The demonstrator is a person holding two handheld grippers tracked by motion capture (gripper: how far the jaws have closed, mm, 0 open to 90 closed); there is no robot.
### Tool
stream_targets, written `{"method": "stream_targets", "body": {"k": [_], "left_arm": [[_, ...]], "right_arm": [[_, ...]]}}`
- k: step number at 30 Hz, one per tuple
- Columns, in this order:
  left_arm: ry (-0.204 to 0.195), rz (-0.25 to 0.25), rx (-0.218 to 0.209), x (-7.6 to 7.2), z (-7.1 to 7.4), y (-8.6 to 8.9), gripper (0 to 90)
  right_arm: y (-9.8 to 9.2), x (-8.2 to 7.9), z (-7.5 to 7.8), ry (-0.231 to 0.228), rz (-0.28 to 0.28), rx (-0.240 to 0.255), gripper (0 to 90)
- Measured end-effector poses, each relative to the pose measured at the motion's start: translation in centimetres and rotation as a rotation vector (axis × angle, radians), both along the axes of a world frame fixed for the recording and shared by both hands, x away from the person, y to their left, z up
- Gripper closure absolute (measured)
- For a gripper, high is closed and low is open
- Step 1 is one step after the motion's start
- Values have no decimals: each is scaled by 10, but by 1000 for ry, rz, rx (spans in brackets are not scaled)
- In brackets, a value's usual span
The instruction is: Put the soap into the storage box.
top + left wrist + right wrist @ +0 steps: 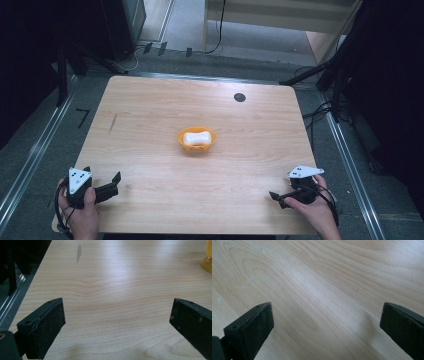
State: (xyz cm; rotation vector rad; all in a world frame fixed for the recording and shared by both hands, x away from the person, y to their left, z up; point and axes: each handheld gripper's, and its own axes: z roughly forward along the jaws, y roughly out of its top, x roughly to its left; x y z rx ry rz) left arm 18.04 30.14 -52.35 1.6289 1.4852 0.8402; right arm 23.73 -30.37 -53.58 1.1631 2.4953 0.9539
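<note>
An orange bowl [196, 145] stands at the middle of the wooden table [150, 105], and a white bone-shaped object [195, 137] lies in it. My left gripper [104, 181] rests at the near left corner, held in a hand, far from the bowl. In the left gripper view the left gripper [117, 315] is open over bare wood, with the bowl's edge [207, 261] at the far right. A second hand holds my right gripper [281, 194] at the near right corner. The right gripper view has the right gripper [327, 317] open, with wood grain between the jaws.
A dark round hole [240, 97] sits near the table's far edge. A dark streak [113, 122] marks the wood at the left, and this streak [79, 253] also lies ahead of the left gripper. Metal floor rails, cables and black stands flank the table.
</note>
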Motion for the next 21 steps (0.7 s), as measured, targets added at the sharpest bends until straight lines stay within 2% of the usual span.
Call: {"method": "stream_targets", "body": {"k": [5,15,21], "left_arm": [[-2,1,0,0,0,0,4],[0,-2,12,0,0,-1,4],[11,-9,17,1,0,-2,4]], "right_arm": [[-10,-11,-5,-10,-38,35,0],[-36,-33,-10,-71,-129,123,0],[-48,-46,-12,-106,-164,170,0]]}}
